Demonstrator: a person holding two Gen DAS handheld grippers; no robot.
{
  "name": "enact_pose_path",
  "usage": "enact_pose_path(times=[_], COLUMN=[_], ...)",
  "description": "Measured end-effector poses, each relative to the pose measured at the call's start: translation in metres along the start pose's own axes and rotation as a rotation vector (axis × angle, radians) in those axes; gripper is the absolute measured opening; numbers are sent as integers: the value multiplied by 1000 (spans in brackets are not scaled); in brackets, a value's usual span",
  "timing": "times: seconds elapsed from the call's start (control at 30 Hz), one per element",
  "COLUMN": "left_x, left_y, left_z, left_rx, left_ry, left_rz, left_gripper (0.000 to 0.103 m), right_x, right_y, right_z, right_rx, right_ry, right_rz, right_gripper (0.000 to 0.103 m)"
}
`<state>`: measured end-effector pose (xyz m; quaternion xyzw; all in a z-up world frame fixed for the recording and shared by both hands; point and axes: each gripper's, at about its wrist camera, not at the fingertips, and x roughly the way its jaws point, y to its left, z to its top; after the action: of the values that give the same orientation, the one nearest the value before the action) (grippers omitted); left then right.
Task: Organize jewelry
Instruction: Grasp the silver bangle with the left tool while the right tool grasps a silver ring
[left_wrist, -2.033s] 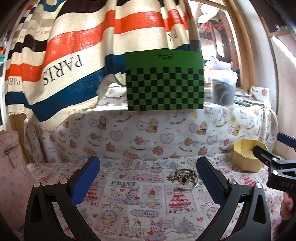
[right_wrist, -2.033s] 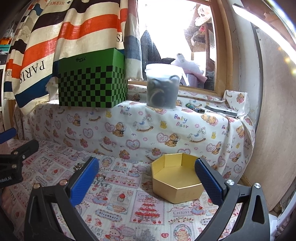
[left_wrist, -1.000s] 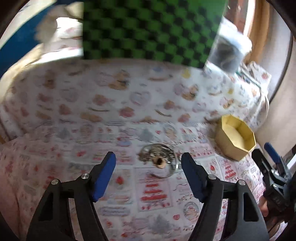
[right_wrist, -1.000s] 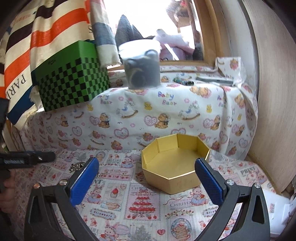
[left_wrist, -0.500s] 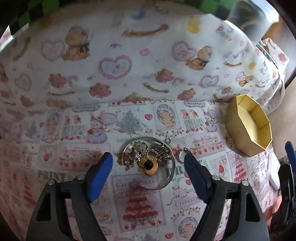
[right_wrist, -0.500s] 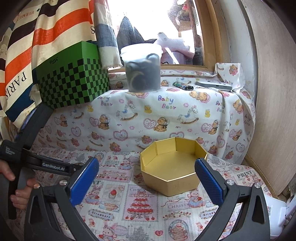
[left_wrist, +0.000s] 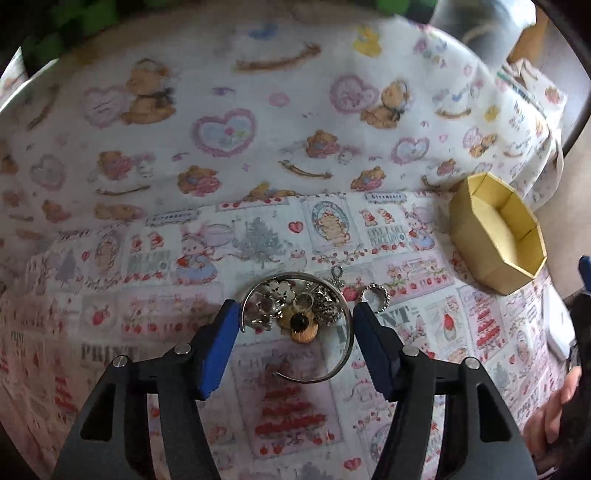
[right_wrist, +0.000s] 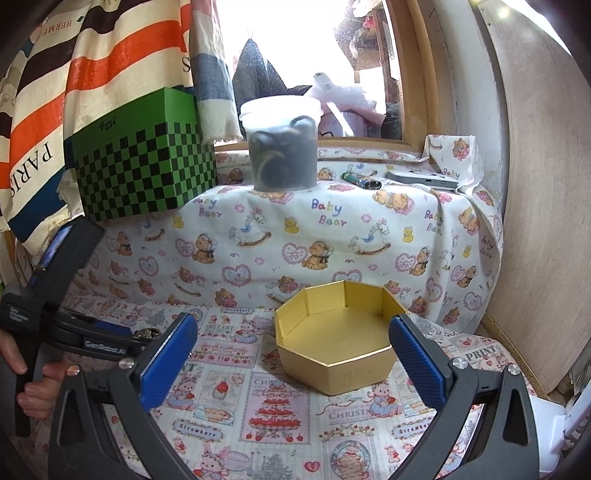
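Observation:
A pile of jewelry (left_wrist: 295, 314) lies on the printed cloth: a silver bangle (left_wrist: 341, 354), several small charms and a round gold piece with a black centre (left_wrist: 300, 325). A small silver ring (left_wrist: 375, 292) lies just right of it. My left gripper (left_wrist: 295, 321) is open, low over the pile, one pad on each side of the bangle. The empty gold octagonal box (right_wrist: 334, 341) sits to the right, also in the left wrist view (left_wrist: 496, 240). My right gripper (right_wrist: 291, 350) is open and empty, in front of the box. A bit of the jewelry (right_wrist: 146, 334) shows behind the left gripper's body (right_wrist: 66, 332).
A raised ledge covered in bear-print cloth (right_wrist: 332, 236) runs behind. On it stand a green checkered box (right_wrist: 144, 181), a lidded plastic tub (right_wrist: 282, 147), a lighter (right_wrist: 360, 181) and a flat grey device (right_wrist: 423, 179). A striped curtain (right_wrist: 74, 74) hangs at left; a wooden wall (right_wrist: 535, 221) at right.
My left gripper has swung down and forward onto the jewelry pile, its jaws narrowing around the bangle. The right gripper has stayed almost still in front of the box.

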<state>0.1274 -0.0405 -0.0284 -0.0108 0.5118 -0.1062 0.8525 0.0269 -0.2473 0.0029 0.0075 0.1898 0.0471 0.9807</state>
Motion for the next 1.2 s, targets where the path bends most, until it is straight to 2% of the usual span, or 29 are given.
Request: enact_pose_path(times=[0.23,0.3,0.37,0.5,0.67,0.7,0.77,0.83,0.93,1.03,1.1,1.2], left_x=[-63,-80,-93,-87,-76,-75,-74,-72,-70,-65,-61,-58], left_y=[24,36,46,55,68,70,69,68,70,74,78,82], left_z=[-35,-41,-43,-42,-38,-37,-37,-37,-37,-37,-36,-36], left_rx=[-86,-114,-127,-158,-184,-190,-195,-194,-201,-218,-230,-237], left_ry=[-161,-189,-217,-258,-266,-263,-257,-257,-256,-244,-234,-228], left_rz=[-137,-154,-149,-84,-44,-47,-57,-53,-26,-9,-2,13], left_gripper=[62,62,62,62,62,62,62,62,62,62,62,62], right_x=[5,4,4,1,0,4,13,26,53,80,96,112], right_y=[-2,-2,-1,0,8,13,25,41,61,78,88,97], right_z=[0,0,0,3,15,18,23,26,24,13,5,-3], right_rx=[31,31,35,53,67,61,27,-16,-46,-52,-61,-64], right_ry=[40,40,44,73,126,152,208,277,378,488,528,560], right_rz=[59,68,84,161,225,232,221,222,244,250,237,223], right_gripper=[103,103,103,103,80,77,60,55,39,36,31,31])
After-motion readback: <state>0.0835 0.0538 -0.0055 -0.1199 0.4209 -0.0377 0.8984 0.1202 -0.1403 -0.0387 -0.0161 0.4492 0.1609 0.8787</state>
